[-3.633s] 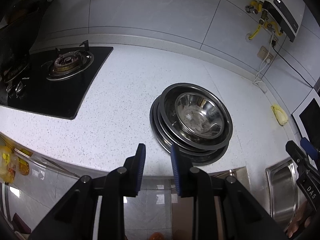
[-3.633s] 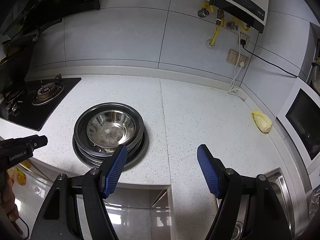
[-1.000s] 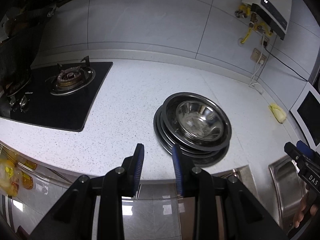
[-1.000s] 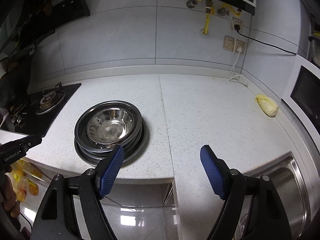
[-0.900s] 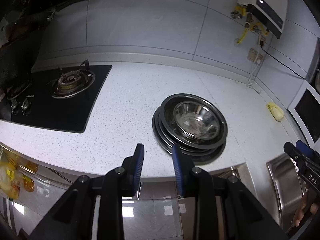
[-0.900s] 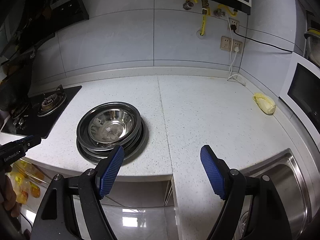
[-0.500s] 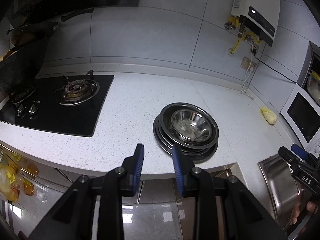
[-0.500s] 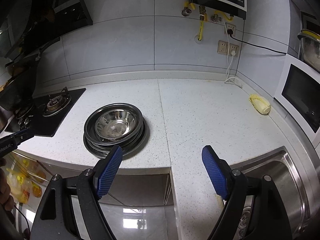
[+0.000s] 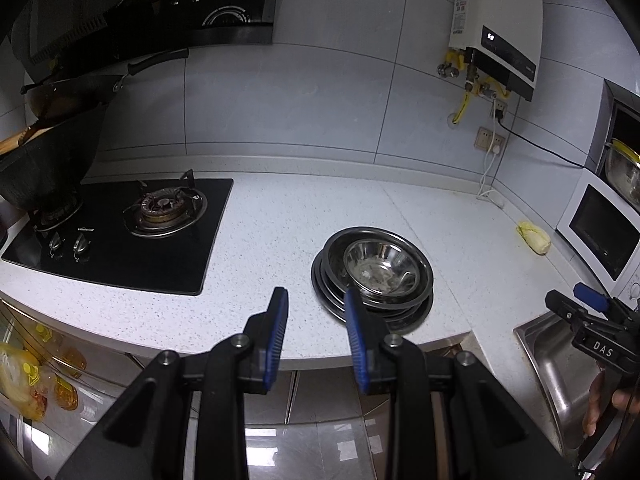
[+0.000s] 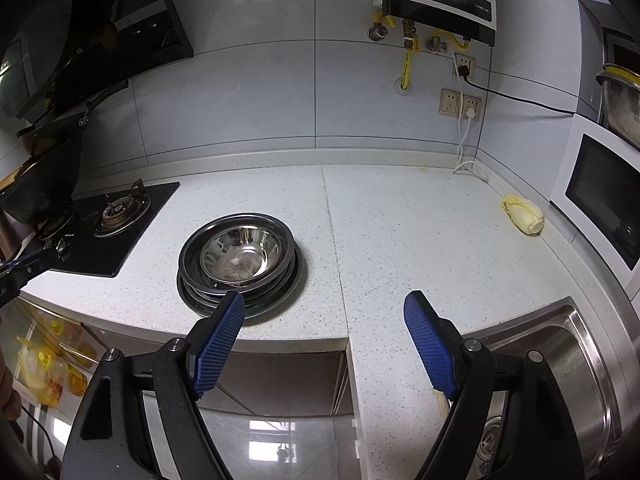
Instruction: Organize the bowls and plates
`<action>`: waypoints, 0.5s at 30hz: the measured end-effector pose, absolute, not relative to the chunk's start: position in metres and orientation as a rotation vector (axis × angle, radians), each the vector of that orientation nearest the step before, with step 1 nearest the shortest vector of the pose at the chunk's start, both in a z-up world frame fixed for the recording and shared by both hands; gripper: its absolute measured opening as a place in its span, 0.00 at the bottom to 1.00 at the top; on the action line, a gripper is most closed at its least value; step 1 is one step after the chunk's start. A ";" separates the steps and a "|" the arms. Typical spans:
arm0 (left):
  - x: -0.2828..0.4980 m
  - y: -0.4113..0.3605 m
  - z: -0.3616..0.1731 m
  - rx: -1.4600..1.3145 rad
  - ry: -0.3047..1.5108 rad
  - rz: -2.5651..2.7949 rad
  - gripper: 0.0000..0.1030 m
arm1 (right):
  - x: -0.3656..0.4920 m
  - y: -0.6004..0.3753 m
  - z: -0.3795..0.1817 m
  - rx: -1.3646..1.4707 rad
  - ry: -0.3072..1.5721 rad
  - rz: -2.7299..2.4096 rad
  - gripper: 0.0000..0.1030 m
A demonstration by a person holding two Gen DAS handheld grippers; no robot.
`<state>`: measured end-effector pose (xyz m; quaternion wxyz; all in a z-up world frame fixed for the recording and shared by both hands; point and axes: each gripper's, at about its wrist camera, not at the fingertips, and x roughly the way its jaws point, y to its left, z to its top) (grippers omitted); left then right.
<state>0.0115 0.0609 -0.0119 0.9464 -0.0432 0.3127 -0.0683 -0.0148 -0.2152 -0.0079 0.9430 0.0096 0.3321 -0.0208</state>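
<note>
Both grippers have drawn back and upward from the counter over the last few seconds, so the stack now sits smaller and farther off; this suggests the organizing is finished; one steel bowl rests on a pile of plates, perhaps three or four, edges hard to separate; left gripper jaws narrowly apart, empty; right gripper jaws wide apart, empty

Dim, cool indoor light; sharp centre, strong fisheye bending, black vignetted corners.
</note>
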 end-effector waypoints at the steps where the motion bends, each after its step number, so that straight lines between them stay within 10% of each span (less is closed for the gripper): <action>1: 0.011 0.062 -0.011 -0.086 0.633 -0.142 0.27 | -0.015 -0.215 -0.008 0.020 0.677 -0.041 0.75; 15: 0.011 0.056 -0.010 -0.074 0.630 -0.083 0.27 | -0.014 -0.214 -0.013 0.011 0.693 -0.041 0.75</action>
